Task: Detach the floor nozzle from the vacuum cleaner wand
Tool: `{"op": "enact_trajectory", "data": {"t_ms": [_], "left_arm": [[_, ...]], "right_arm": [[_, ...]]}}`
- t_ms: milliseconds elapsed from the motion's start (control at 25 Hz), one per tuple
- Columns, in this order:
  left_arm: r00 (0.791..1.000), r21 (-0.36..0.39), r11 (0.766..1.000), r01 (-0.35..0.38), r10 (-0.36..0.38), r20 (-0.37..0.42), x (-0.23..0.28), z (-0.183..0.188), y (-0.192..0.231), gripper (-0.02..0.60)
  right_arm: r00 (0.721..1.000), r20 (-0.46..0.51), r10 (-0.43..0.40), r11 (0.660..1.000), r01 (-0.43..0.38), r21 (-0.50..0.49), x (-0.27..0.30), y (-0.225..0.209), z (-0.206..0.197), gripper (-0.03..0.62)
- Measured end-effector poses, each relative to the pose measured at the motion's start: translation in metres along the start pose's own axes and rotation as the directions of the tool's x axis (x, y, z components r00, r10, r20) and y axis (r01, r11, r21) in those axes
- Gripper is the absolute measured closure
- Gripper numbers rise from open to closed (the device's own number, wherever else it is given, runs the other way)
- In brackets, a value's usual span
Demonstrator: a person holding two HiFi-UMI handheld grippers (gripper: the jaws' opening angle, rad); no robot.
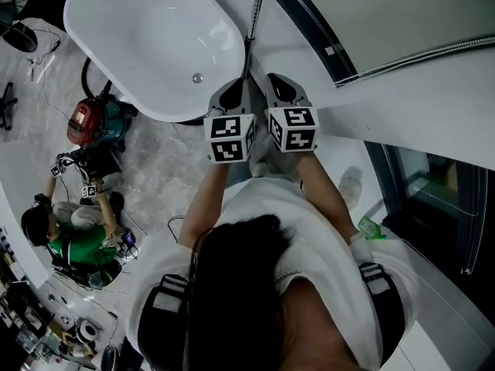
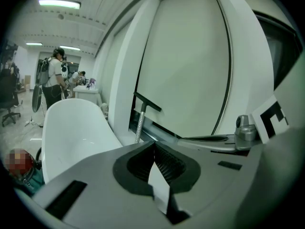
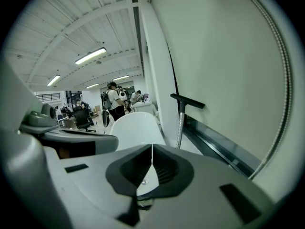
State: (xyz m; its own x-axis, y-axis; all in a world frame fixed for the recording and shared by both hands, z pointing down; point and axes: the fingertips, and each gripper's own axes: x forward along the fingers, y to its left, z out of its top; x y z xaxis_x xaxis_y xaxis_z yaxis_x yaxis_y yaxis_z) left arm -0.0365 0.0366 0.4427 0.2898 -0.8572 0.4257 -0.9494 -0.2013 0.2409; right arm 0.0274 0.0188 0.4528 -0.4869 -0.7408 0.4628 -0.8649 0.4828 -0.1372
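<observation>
Pointing side by side toward the wall, the left gripper (image 1: 234, 89) and right gripper (image 1: 280, 89) are both clenched with nothing between their jaws. That suits an approach, I judge, not a grasp.

Ahead of them, just past the end of the white bathtub (image 1: 97, 33), one metal wand (image 2: 139, 126) stands propped against the wall. One black crosspiece (image 2: 147, 102) sits at its top. I take that crosspiece for the floor nozzle, seemingly still attached and untouched; stood this way, it sits high and within reach.

One red canister vacuum (image 1: 85, 122) sits on the floor beyond the tub, well apart from the wand. One seated person (image 1: 77, 242) works near it. Counted: two grippers, one wand, one crosspiece, one tub, one canister.
</observation>
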Motion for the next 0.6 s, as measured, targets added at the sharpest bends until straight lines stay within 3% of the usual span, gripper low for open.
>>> {"op": "enact_trajectory", "data": {"t_ms": [600], "left_arm": [[0.999, 0.009, 0.999, 0.031, -0.03, -0.015, 0.028, 0.023, 0.031, 0.577]], "right_arm": [[0.999, -0.011, -0.038, 0.999, 0.038, 0.008, 0.037, 0.003, 0.021, 0.578]]}}
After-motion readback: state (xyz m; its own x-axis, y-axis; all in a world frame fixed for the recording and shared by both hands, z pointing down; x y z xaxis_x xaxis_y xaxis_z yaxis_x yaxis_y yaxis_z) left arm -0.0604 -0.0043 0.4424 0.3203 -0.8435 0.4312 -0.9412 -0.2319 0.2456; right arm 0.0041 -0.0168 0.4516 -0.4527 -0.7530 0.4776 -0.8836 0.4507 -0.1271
